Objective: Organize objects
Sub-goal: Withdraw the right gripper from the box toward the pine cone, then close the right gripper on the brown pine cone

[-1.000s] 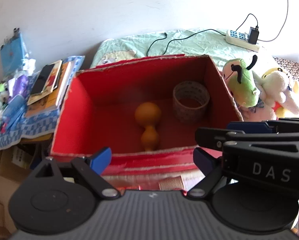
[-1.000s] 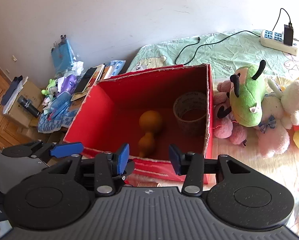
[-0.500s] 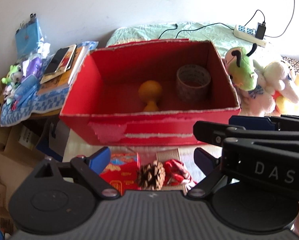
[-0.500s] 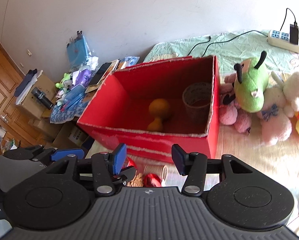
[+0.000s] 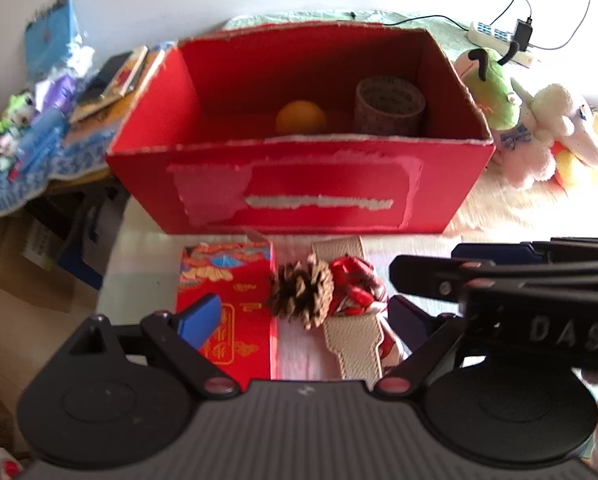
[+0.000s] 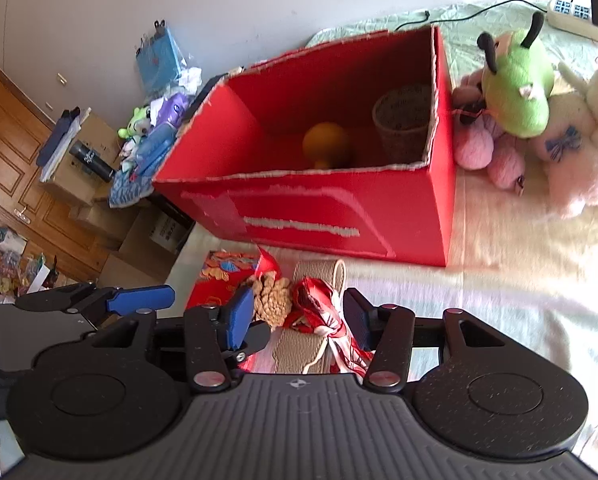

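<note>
Left wrist view shows the red box (image 5: 299, 196) standing on the bed, its open top facing up, with an orange gourd-shaped thing (image 5: 300, 117) and a roll of tape (image 5: 389, 107) already inside. The things not yet put away lie just in front of the box's near wall: a red printed packet (image 5: 227, 280) to the left, a pine cone (image 5: 301, 294) touching its right edge, a red patterned cloth (image 5: 357, 286) bunched against the cone, and a beige strap (image 5: 353, 332) running under both. The left gripper (image 5: 305, 316) hovers above this cluster with its fingers spread wide and nothing between them. The right gripper (image 6: 299, 316) sits just to the right of it, fingers likewise apart and empty, framing the cloth and strap.

The step in hand looks like picking the next item for the box. The cone is the likeliest target for the left gripper. To do it well, come straight down so the fingers straddle the cone alone, clear of the cloth on its right and the packet's edge on its left. Close gently, since the scales may crumble or slip. Lift high enough to clear the box's near rim, then set it in the free space left of the gourd.
</note>
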Tool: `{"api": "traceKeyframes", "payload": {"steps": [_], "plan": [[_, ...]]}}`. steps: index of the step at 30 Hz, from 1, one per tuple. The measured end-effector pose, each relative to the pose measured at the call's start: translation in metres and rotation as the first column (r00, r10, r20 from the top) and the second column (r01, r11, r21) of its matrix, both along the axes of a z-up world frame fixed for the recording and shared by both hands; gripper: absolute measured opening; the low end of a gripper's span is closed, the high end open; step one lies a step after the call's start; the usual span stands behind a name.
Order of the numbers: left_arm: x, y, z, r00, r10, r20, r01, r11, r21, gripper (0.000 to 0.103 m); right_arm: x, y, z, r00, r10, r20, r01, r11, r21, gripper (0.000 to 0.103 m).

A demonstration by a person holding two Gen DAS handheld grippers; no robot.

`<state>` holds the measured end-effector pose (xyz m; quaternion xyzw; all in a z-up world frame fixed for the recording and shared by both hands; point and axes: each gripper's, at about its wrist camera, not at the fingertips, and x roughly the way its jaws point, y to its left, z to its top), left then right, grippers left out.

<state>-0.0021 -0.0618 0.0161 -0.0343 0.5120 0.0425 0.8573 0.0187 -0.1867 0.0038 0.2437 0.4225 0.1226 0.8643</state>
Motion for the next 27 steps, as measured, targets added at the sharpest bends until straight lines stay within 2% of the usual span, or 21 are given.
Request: {"api": "traceKeyframes", "payload": {"steps": [5,9,14,18,22,27], "plan": [[-0.01,0.018,-0.014,0.998,-0.06,0.018,0.061,0.994,-0.093,0.086,0.006,0.001,-0.008,1.0,-0.005,-0.03,0.006,0.999,0.043,0.052],[-0.009,0.028,-0.023,0.994,-0.1,0.035,0.105,0.982,-0.156,0.074,0.015,0.005,-0.014,0.999,0.005,-0.041,-0.001,0.996,0.085,0.052],[0.001,0.034,-0.033,0.987,-0.149,0.053,0.157,0.962,-0.224,0.063,0.023,0.021,-0.017,0.997,0.051,-0.053,-0.046,0.995,0.086,0.052],[0.008,0.037,-0.043,0.982,-0.179,0.056,0.187,0.955,-0.232,0.052,0.03,0.029,-0.021,0.995,0.066,-0.074,-0.058,0.993,0.099,0.05],[0.011,0.043,-0.044,0.978,-0.194,0.082,0.208,0.946,-0.247,0.052,0.036,0.034,-0.027,0.992,0.056,-0.109,-0.047,0.995,0.086,0.05],[0.015,0.043,-0.045,0.971,-0.218,0.094,0.235,0.942,-0.239,0.052,0.039,0.03,-0.033,0.988,0.043,-0.149,-0.024,0.992,0.125,0.048]]}}
